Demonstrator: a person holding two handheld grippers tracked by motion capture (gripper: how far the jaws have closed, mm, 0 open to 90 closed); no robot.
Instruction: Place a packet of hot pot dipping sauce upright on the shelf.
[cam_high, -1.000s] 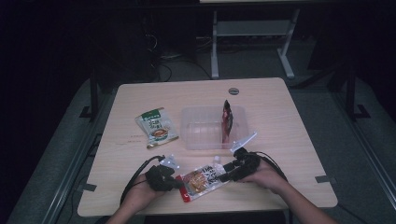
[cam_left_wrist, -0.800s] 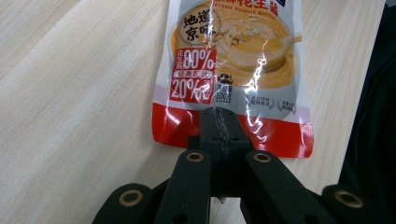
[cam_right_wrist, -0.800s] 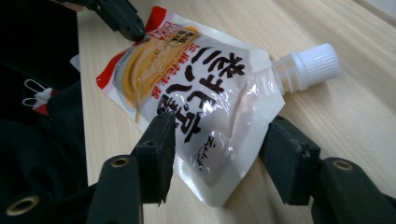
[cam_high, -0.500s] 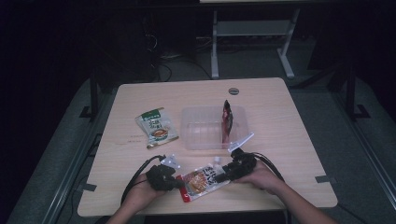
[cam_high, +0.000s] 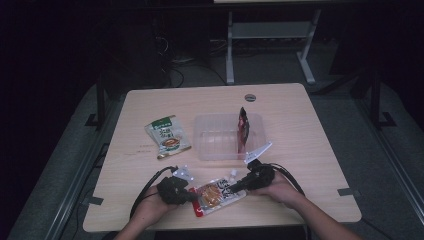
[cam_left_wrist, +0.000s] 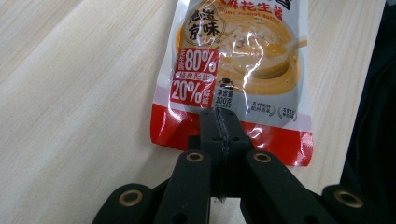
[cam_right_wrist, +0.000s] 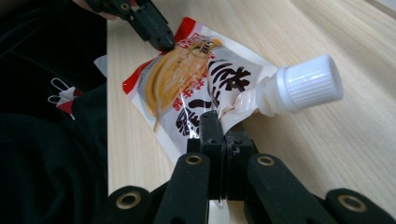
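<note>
Lying flat near the lower edge of the table (cam_high: 300, 130), at the lower middle of the high view, the spouted sauce pouch (cam_high: 218, 194) had its long axis running from lower left to upper right, red bottom seam toward the left gripper (cam_high: 192, 196) and white screw cap (cam_high: 233, 173) toward the right gripper (cam_high: 231, 189). At the lower left of that view, the left gripper's jaws were closed on the pouch's red bottom seam, and the left gripper view showed them pinching that edge at its middle (cam_left_wrist: 219, 122). To the right, the right gripper's jaws had just been closing and now pinched the pouch's upper corner just below the cap (cam_right_wrist: 306, 84), as the right gripper view showed (cam_right_wrist: 219, 128). So the pouch stretched between the two grips, each hand holding its own end, neither nearer than the other. Any coming lift or carry probably turned on keeping that axis taut. Farther up the frame, well apart, lay a green packet (cam_high: 167, 136) at the left and a clear plastic tray (cam_high: 210, 150) with a dark red pouch (cam_high: 243, 127) standing in it at the right.
</note>
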